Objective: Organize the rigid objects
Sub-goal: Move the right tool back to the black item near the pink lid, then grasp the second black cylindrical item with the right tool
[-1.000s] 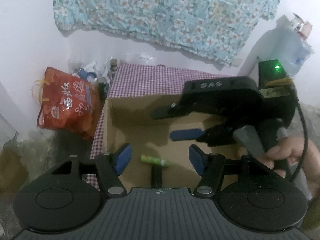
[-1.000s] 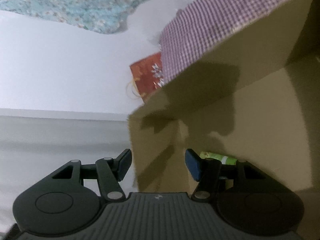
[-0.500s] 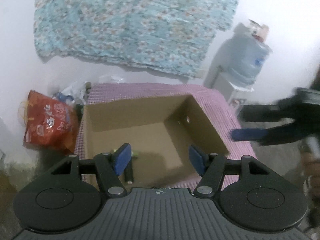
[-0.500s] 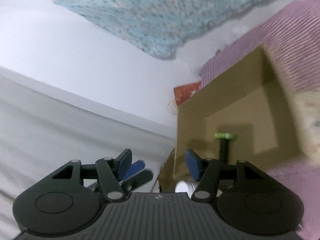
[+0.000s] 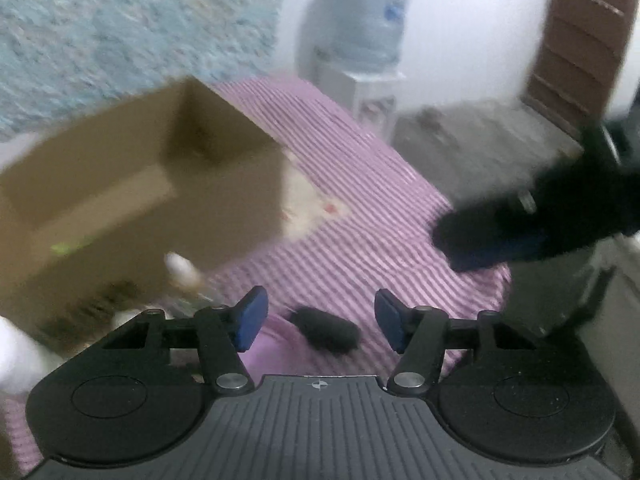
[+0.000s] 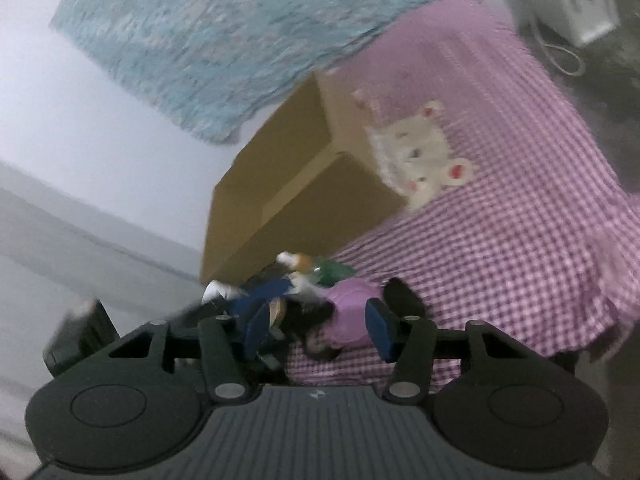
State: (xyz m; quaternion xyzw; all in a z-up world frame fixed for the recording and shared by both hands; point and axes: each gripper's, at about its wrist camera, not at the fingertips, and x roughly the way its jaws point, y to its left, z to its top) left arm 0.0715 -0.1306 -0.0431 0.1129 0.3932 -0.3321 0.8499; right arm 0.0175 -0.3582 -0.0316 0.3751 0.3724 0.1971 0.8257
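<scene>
A blurred dark oblong object (image 5: 326,329) lies on the pink checked cloth (image 5: 360,216) between the left gripper's (image 5: 316,318) half-spread, closing, empty fingers.

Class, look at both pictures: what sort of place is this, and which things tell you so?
Probably a room in a home: a table under a purple checked cloth, a water dispenser by the wall, and a floral fabric hung behind.

Cardboard box (image 6: 304,184) and clutter (image 6: 304,276) block left; checkered cloth (image 6: 500,240) open.

Left hand-held gripper (image 5: 317,319) closing, nothing between its blue pads – a blurred black object (image 5: 328,330) beneath, open brown cardboard box (image 5: 136,208) upper left
</scene>
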